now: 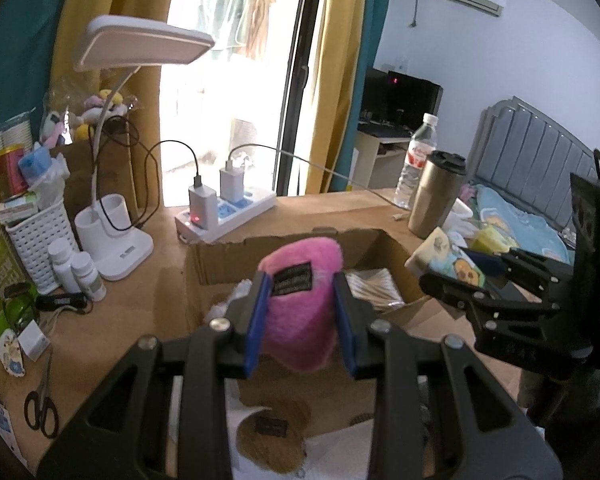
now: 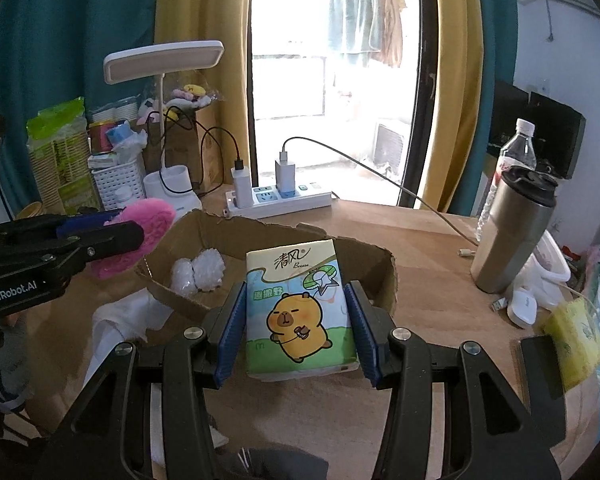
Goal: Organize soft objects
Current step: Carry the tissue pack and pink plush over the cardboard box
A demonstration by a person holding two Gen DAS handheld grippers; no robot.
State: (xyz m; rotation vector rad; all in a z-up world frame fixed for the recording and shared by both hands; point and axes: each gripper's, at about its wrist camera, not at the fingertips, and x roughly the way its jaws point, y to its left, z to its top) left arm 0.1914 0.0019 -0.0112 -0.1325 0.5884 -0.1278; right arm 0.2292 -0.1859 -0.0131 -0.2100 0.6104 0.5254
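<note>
My left gripper [image 1: 300, 312] is shut on a pink plush toy [image 1: 300, 320] with a black label, held above the near side of an open cardboard box [image 1: 228, 256]. From the right wrist view that left gripper [image 2: 128, 228] and the pink plush toy [image 2: 148, 224] hang over the box's left corner. My right gripper [image 2: 298, 320] is shut on a tissue pack [image 2: 300, 312] printed with a yellow cartoon capybara, held over the box's near wall [image 2: 384, 280]. In the left wrist view the right gripper [image 1: 452, 276] and the tissue pack [image 1: 444, 256] sit at the box's right edge.
Inside the box lie white bubble-wrapped lumps [image 2: 198, 272] and a clear packet [image 1: 372, 284]. A brown plush [image 1: 268, 436] lies on white cloth in front of the box. A power strip [image 2: 280, 198], desk lamp [image 1: 112, 236], steel tumbler [image 2: 508, 232], water bottle [image 1: 416, 160], white basket [image 1: 40, 236] and scissors [image 1: 40, 400] stand around the desk.
</note>
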